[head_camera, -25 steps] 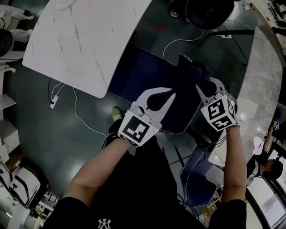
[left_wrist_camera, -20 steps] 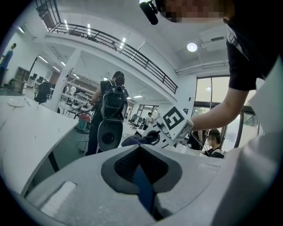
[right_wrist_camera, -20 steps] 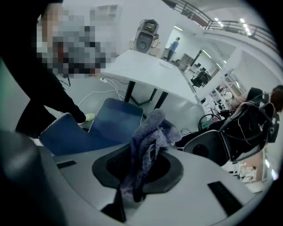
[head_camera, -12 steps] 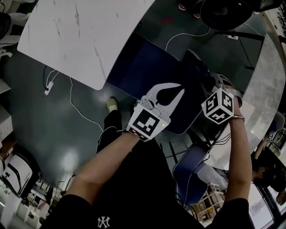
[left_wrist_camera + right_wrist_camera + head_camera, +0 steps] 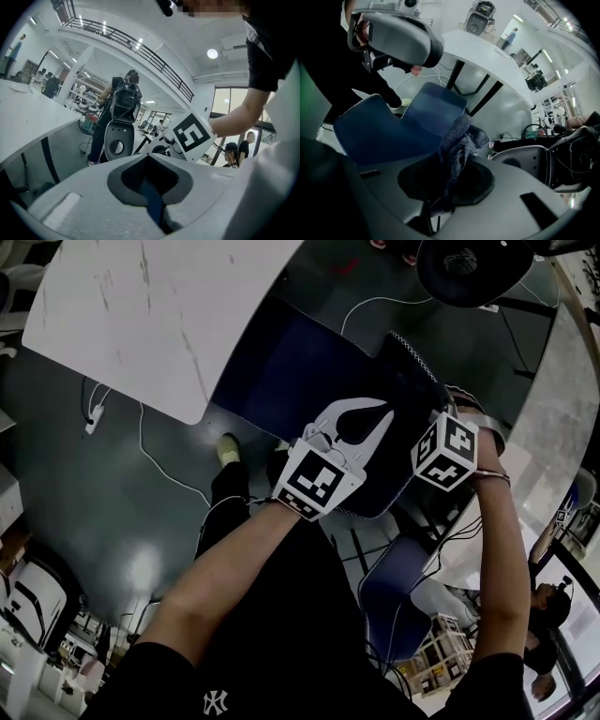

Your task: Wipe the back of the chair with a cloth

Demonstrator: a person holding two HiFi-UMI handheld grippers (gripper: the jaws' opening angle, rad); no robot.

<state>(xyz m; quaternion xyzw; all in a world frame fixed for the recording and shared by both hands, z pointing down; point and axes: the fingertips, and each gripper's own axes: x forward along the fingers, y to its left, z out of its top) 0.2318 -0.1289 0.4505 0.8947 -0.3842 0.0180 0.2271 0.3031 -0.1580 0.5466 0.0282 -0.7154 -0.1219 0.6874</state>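
The blue chair (image 5: 281, 371) stands below me, its back (image 5: 403, 381) toward my right side. My left gripper (image 5: 386, 410) lies over the top of that back with its jaws closed. In the left gripper view a thin blue edge (image 5: 153, 202) of the chair back sits pinched between them (image 5: 150, 158). My right gripper (image 5: 446, 418) hovers at the back's right side, its tips hidden by its marker cube. In the right gripper view it (image 5: 452, 161) is shut on a dark grey cloth (image 5: 460, 136), which stands bunched up before the chair (image 5: 393, 131).
A white marbled table (image 5: 159, 315) lies just left of the chair and a second white table (image 5: 562, 362) runs along the right. White cables (image 5: 155, 460) trail over the dark floor. A black chair base (image 5: 464, 263) is beyond. A person with a backpack (image 5: 119, 103) stands farther off.
My right gripper has moved left and closer to the chair back, its cube turning. The left gripper has stayed on the chair back. My view has shifted slightly.
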